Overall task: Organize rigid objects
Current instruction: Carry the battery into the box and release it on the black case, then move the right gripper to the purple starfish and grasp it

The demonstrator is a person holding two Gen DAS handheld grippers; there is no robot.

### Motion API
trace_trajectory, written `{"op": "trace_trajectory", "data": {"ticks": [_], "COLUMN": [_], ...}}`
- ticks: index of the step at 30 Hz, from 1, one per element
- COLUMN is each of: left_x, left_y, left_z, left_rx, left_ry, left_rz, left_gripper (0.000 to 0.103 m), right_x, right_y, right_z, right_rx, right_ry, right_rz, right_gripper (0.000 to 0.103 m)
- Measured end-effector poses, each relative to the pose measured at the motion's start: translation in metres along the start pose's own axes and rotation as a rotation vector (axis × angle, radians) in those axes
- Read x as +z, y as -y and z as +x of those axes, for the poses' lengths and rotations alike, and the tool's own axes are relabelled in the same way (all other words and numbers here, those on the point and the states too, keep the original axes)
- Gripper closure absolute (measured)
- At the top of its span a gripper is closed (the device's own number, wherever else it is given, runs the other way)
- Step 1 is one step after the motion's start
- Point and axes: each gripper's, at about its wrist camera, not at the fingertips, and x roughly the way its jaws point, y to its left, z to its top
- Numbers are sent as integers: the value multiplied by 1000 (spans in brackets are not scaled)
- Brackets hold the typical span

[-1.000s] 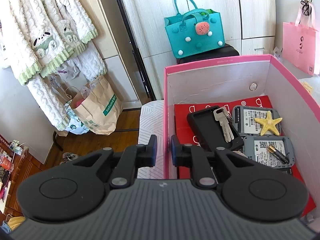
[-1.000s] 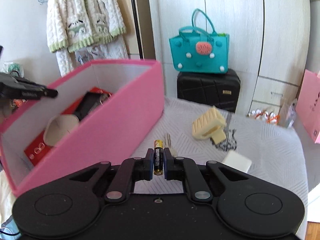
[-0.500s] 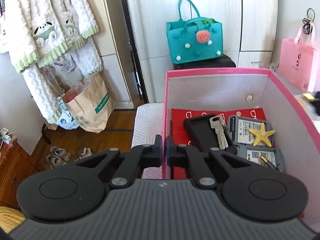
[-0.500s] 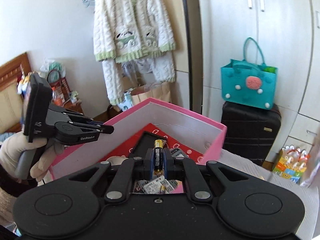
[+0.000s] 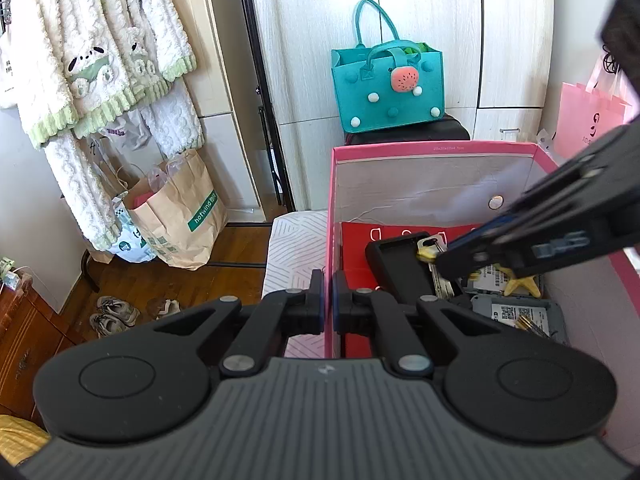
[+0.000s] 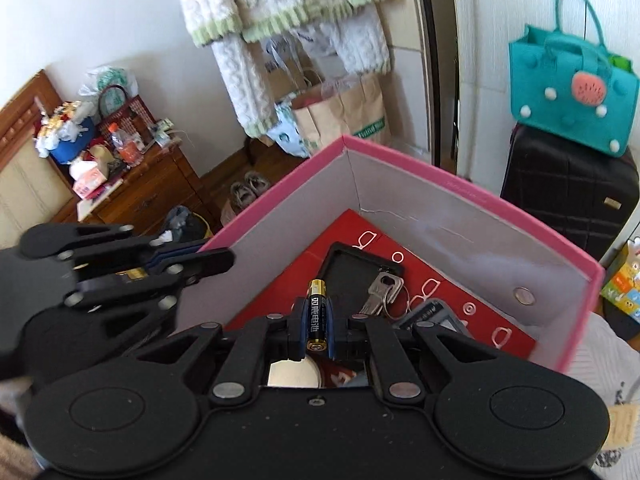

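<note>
pink box, contents and both grippers

left wrist view: left gripper (image 5: 328, 300), jaws pressed onto the near wall of the pink box (image 5: 432, 150). inside the box: black case (image 5: 400, 268), keys (image 5: 430, 248), yellow starfish (image 5: 522, 284), grey drive (image 5: 520, 314). right gripper (image 5: 444, 262) reaches in from the right, above the keys.

right wrist view: right gripper (image 6: 317, 322), jaws pinching a battery (image 6: 317, 316) upright, held over the box interior. keys (image 6: 380, 292) lie on the case (image 6: 352, 272), red liner (image 6: 352, 228) beneath. left gripper (image 6: 224, 258) at the box's left wall.
</note>
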Motion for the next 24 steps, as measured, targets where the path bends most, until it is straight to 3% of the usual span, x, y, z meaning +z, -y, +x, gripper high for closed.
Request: {"op": "trace_trajectory", "data": {"ticks": [2, 6, 11, 24], "left_x": [0, 0, 1, 2], "left_y": [0, 1, 1, 5], "left_z": [0, 0, 1, 1], "left_rx": [-1, -1, -1, 11], "left_ry": [0, 1, 1, 6], "left_rz": [0, 1, 6, 26], "left_gripper": [99, 99, 99, 99], "right_x": [3, 3, -11, -108], "right_y": [2, 7, 12, 34], "right_z": [9, 9, -29, -143], "right_rx": [-9, 18, 18, -175], "right_ry": [-6, 9, 97, 289], "right_rz": [19, 61, 75, 105], "right_gripper": [85, 85, 81, 70]}}
